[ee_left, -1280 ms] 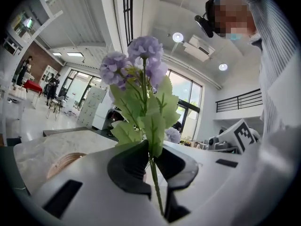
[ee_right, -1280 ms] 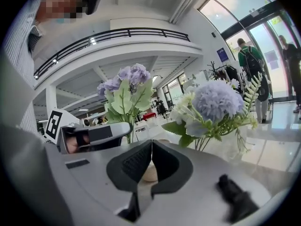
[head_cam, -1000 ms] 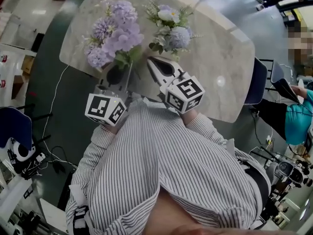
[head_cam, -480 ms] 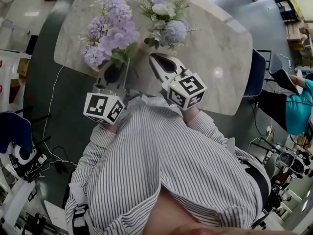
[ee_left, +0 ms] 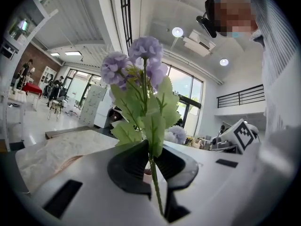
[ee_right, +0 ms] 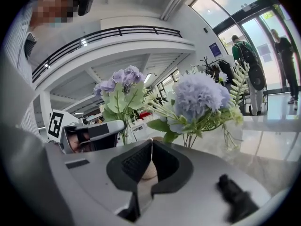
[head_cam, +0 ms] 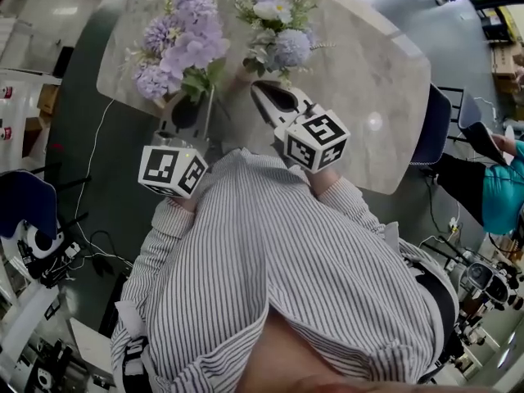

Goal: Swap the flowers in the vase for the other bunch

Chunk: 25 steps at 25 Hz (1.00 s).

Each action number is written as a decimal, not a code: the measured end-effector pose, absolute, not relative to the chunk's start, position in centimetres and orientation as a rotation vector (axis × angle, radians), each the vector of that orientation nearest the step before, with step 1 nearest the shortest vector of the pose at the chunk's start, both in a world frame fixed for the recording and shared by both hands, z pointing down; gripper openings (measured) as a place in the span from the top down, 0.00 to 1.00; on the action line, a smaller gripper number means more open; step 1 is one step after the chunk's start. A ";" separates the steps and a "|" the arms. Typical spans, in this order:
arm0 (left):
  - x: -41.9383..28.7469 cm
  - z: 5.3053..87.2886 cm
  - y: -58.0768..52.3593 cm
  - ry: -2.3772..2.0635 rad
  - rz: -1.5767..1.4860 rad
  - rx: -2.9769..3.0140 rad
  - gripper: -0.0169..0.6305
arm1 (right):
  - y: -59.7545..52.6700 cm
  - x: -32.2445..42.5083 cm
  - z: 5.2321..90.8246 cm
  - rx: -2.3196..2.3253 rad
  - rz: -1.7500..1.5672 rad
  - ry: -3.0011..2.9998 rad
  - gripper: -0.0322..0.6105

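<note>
A bunch of purple flowers (head_cam: 180, 43) with green leaves stands up from my left gripper (head_cam: 199, 95), which is shut on its thin green stem (ee_left: 154, 182); the blooms (ee_left: 141, 60) rise straight above the jaws. A second bunch, pale blue and white (head_cam: 277, 35), stands upright on the marble table (head_cam: 368, 72) just beyond my right gripper (head_cam: 256, 88). That gripper (ee_right: 151, 141) is shut with nothing between its jaws. The blue bunch (ee_right: 200, 95) fills its view ahead. The stems go down behind the gripper body, which hides the vase.
A blue chair (head_cam: 430, 133) stands at the table's right edge, and a person in teal (head_cam: 501, 191) sits beyond it. Another dark chair (head_cam: 24, 207), cables and equipment lie on the floor at the left.
</note>
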State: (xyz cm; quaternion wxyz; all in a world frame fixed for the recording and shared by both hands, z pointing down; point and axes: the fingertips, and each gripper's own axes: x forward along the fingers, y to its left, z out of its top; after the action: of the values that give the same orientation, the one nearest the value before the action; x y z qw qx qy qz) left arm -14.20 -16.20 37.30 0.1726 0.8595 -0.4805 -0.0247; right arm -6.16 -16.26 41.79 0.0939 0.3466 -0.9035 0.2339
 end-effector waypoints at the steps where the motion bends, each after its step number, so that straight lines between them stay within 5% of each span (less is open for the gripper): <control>1: -14.2 37.2 -16.2 -1.373 -0.071 2.439 0.91 | -16.3 -6.2 41.8 1.016 0.694 -2.683 0.93; 25: -14.7 40.3 -15.5 -1.375 -0.023 2.309 0.91 | -18.0 -5.6 45.5 1.128 0.775 -2.621 0.92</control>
State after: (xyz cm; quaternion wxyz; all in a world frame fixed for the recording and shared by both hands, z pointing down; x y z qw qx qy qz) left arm -14.69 -15.55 40.34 0.2249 0.8372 -0.4984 -0.0082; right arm -5.58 -18.03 45.46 0.0920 0.3800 -0.8826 0.2610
